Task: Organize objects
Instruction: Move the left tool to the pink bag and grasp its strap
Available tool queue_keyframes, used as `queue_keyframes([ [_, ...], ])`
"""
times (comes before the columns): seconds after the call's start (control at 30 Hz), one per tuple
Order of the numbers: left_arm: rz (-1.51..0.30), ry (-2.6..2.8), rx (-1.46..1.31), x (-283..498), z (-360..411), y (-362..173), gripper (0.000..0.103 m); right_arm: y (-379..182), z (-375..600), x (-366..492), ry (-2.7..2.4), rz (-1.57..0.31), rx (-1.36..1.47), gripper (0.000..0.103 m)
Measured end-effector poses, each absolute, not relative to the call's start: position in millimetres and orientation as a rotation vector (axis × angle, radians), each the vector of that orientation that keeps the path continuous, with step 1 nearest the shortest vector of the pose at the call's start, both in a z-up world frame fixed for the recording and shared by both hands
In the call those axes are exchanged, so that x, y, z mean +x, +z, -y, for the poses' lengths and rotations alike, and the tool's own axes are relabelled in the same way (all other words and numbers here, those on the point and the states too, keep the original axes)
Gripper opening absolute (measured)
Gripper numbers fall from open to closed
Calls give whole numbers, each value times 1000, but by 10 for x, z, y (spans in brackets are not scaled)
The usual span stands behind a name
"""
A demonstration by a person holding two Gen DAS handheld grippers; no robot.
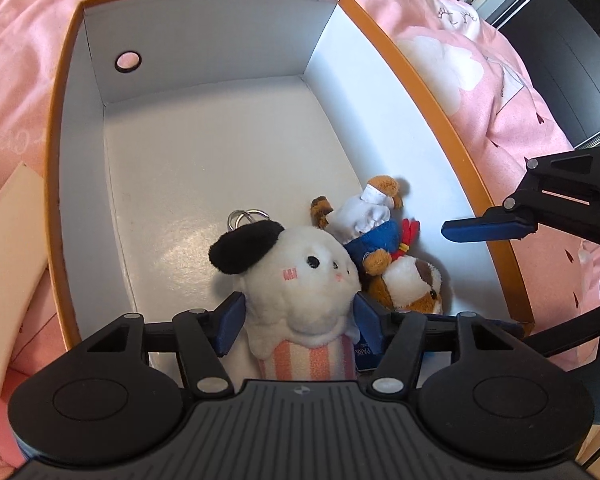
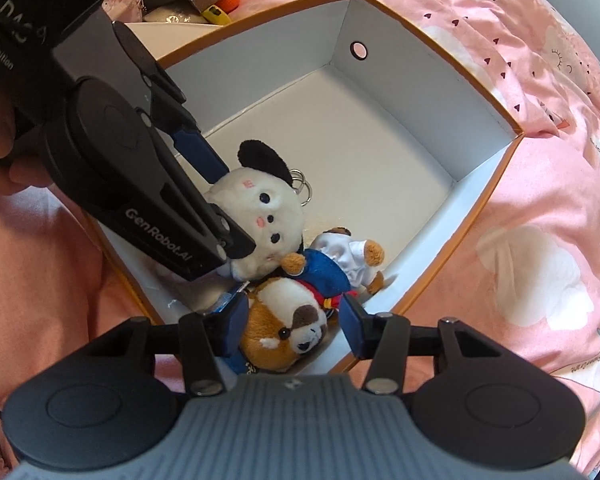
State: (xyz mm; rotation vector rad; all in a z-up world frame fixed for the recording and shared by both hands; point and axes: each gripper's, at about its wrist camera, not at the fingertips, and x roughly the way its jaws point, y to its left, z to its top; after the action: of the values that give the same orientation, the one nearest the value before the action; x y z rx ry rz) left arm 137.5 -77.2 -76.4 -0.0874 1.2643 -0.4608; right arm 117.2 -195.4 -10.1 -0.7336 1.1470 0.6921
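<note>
Nearest the left wrist camera, the left gripper (image 1: 298,320) straddles a white plush (image 1: 300,280) with a black beret and a pink-striped base; its blue pads sit at the toy's sides, at the neck above the stripes, and whether they press in or only flank it cannot be told. A pair of metal key rings (image 1: 247,216) pokes out behind the beret.

Just beside that toy, toward the box's right wall, lies a brown-and-white plush (image 1: 414,286) in a blue outfit with white trousers, head down toward the near edge. In the right wrist view the right gripper (image 2: 294,320) has its fingers spread to either side of this toy's head (image 2: 288,330); the left pad is against the fur, the right pad stands just clear, so it does not look clamped.

Both toys rest on the white floor of an orange-edged cardboard box (image 1: 420,80), in its near right corner. Most of the floor beyond them is bare, and a round hole (image 1: 128,62) pierces the far wall.

Under the box spreads a pink bedcover (image 1: 480,72) with white cloud shapes. Past the box's far left corner, small boxes and a yellow object (image 2: 216,12) lie on the cover.
</note>
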Motion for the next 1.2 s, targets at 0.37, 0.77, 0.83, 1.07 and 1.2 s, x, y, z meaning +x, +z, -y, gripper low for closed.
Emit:
queue_keyframes([
  [0.37, -1024, -443, 14, 1096, 694, -306, 76, 182, 1909, 1051, 624, -1005, -684, 58],
  [0.77, -956, -384, 160, 1095, -26, 372, 76, 531, 1431, 1025, 679, -766, -389, 73],
  [0.83, -991, -382, 230, 1141, -169, 445, 76, 544, 1256, 1049, 714, -757, -358, 73],
  [1.07, -1189, -327, 419, 1383, -667, 343, 76, 407, 533, 1199, 832, -834, -382, 74],
  [1.2, -1295, -263, 444, 1564, -948, 162, 76, 261, 219, 1236, 860, -851, -467, 73],
])
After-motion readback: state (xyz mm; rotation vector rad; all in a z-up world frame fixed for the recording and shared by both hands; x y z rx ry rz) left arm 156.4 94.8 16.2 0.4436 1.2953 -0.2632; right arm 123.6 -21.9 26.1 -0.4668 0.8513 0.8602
